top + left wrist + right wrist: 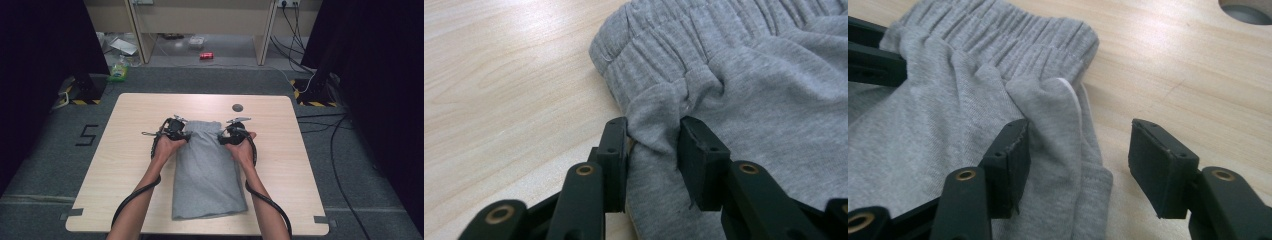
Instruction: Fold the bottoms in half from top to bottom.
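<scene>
On the pale wooden table (130,150), which is filling the middle of the high view, a grey garment (207,175) is lying folded into a long strip, running from the near edge up toward the centre, with its gathered elastic waistband (202,125) at the far end. Two bare forearms are coming in from the near edge, angling inward and forward along either side of the cloth, each wrist bending slightly so that the hands are meeting the waistband corners. A black cable is trailing back along each arm.

At the far left corner of the garment, the left gripper (654,137) is pinching a raised fold of the grey fabric (744,100) just below the waistband, its jaws pressing the cloth from both sides.

At the far right corner, the right gripper (1075,150) is standing with its jaws spread apart: one jaw is resting against the fabric (923,135) beside a lifted fold showing a white inner edge, while the other is hanging over bare wood, clear of the cloth.

Beyond the garment, a small round grey hole (237,107) is sitting in the tabletop. Left of the table, a dark numeral "5" (86,135) is marking the floor.
</scene>
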Motion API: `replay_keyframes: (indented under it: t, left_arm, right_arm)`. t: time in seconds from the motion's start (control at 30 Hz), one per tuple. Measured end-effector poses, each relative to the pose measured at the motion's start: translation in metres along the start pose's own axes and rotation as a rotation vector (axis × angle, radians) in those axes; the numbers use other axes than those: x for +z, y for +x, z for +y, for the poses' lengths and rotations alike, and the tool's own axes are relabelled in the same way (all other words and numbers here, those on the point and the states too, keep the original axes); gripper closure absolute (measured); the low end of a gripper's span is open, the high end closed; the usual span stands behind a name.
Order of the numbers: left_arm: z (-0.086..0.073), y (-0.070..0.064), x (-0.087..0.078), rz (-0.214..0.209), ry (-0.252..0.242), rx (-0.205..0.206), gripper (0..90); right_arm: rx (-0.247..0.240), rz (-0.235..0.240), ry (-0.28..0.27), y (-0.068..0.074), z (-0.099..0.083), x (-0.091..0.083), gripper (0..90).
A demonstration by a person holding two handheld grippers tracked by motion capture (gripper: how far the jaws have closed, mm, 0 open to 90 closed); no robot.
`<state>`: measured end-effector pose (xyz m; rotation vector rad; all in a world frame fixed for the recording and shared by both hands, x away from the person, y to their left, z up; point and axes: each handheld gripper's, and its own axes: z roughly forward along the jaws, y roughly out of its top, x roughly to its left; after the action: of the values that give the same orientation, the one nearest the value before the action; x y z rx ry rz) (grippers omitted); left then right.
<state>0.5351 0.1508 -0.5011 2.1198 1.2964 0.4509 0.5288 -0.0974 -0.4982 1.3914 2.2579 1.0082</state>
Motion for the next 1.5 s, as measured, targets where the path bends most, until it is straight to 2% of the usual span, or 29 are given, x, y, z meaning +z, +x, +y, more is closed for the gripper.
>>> replay_keyframes:
  t: [0.2,0.3,0.47,0.63,0.77,0.9,1.17,1.5]
  left_arm:
    - [-0.001,0.000,0.000,-0.002,-0.005,-0.002,64.8]
    - [-0.001,0.000,0.000,-0.002,-0.004,-0.005,65.1]
    - [0.000,0.000,0.000,-0.003,0.003,-0.010,65.6]
    - [0.003,-0.001,0.000,-0.002,0.020,-0.013,68.1]
    - [0.007,-0.003,0.000,-0.012,0.045,0.016,73.5]
    - [0.008,0.001,0.000,-0.039,0.051,-0.013,77.7]
    - [0.013,0.008,-0.003,-0.074,0.012,-0.061,83.3]
    - [0.024,0.007,-0.014,-0.088,-0.028,-0.052,83.8]
  right_arm:
    - [-0.026,-0.007,0.036,0.003,0.000,0.008,47.2]
    - [-0.030,-0.002,0.030,0.002,-0.001,0.010,49.7]
    - [-0.045,0.040,0.018,0.002,-0.002,0.010,65.6]
    - [-0.009,0.089,0.014,-0.002,-0.002,0.010,75.7]
    - [-0.012,0.092,0.010,-0.002,-0.002,0.010,78.9]
    - [-0.010,0.098,0.011,-0.003,0.000,0.009,80.9]
    - [-0.005,0.102,-0.014,-0.007,0.007,0.005,81.9]
    - [-0.001,0.098,-0.041,-0.011,0.015,-0.002,82.5]
